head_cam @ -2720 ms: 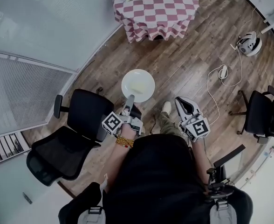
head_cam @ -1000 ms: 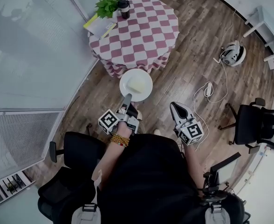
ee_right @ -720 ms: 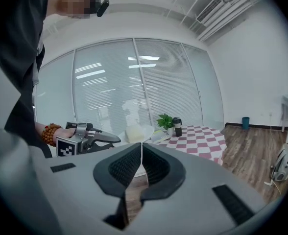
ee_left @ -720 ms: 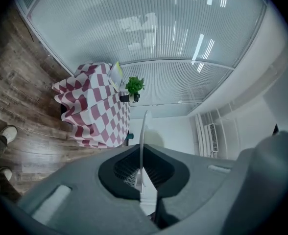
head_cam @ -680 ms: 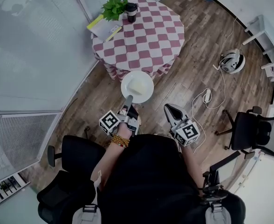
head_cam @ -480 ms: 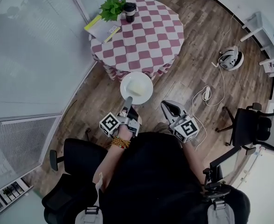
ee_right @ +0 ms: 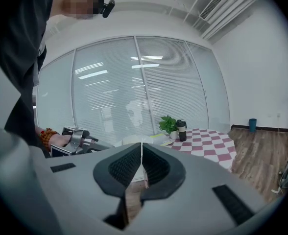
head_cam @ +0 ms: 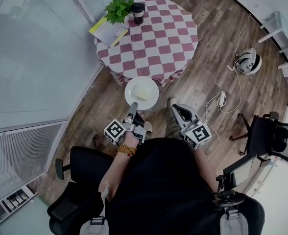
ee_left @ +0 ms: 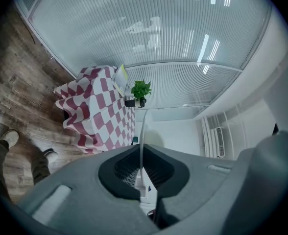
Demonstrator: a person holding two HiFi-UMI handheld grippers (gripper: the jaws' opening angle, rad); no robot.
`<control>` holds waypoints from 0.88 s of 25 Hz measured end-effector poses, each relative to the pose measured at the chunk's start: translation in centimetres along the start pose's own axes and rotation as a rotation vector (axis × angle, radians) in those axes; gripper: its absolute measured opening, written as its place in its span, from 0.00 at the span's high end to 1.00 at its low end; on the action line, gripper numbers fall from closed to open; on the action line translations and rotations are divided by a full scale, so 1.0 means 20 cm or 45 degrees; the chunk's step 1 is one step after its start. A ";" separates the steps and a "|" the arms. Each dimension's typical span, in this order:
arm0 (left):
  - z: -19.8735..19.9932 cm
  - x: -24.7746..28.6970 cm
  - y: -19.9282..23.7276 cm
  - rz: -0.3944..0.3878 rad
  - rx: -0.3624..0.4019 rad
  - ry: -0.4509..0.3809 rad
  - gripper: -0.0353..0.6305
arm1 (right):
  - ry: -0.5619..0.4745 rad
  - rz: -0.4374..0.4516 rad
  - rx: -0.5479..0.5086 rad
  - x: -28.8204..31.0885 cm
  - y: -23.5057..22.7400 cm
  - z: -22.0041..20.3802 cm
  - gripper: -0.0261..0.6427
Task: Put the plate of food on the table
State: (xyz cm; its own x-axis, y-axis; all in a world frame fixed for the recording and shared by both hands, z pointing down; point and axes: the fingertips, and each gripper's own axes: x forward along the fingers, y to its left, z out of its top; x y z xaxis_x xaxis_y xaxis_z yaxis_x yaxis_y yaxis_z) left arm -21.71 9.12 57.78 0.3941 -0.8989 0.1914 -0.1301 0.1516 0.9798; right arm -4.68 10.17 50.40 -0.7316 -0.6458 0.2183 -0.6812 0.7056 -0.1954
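Note:
A white plate [head_cam: 141, 93] carries a pale yellow block of food [head_cam: 142, 92]. My left gripper [head_cam: 133, 105] is shut on the plate's near rim and holds it about level, just short of the round table [head_cam: 169, 47] with its red and white checked cloth. In the left gripper view the plate [ee_left: 142, 131] shows edge-on as a thin white line between the pads. My right gripper [head_cam: 175, 108] is shut with nothing in it, to the right of the plate. In the right gripper view its pads [ee_right: 134, 163] meet in a line, and the table [ee_right: 210, 142] lies ahead.
At the table's far left stand a green plant [head_cam: 116, 9], a dark cup [head_cam: 138, 12] and a yellow-edged book [head_cam: 106, 32]. A glass wall [head_cam: 31, 58] runs along the left. On the wood floor lie a white cable [head_cam: 221, 100] and a white device [head_cam: 247, 61]. Black office chairs [head_cam: 269, 136] stand behind and to the right.
Both grippers and the plate have come closer to the table; the plate's far rim now nearly reaches the cloth's edge. The left gripper's hold on the plate is unchanged.

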 end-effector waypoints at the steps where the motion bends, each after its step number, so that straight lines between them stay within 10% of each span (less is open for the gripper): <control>1: 0.00 0.03 0.00 0.009 -0.001 -0.005 0.93 | -0.001 0.009 0.000 0.01 -0.04 0.00 0.94; 22: -0.15 1.05 -0.19 0.074 0.029 -0.150 0.93 | 0.013 0.047 0.121 0.11 -1.32 0.11 0.94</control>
State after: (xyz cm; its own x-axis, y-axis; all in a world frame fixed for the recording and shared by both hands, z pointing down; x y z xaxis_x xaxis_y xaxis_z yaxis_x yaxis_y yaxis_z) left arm -10.18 -9.01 58.16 0.2763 -0.9311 0.2382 -0.1706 0.1964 0.9656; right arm 11.62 -10.48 53.89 -0.7560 -0.6167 0.2193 -0.6539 0.6974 -0.2932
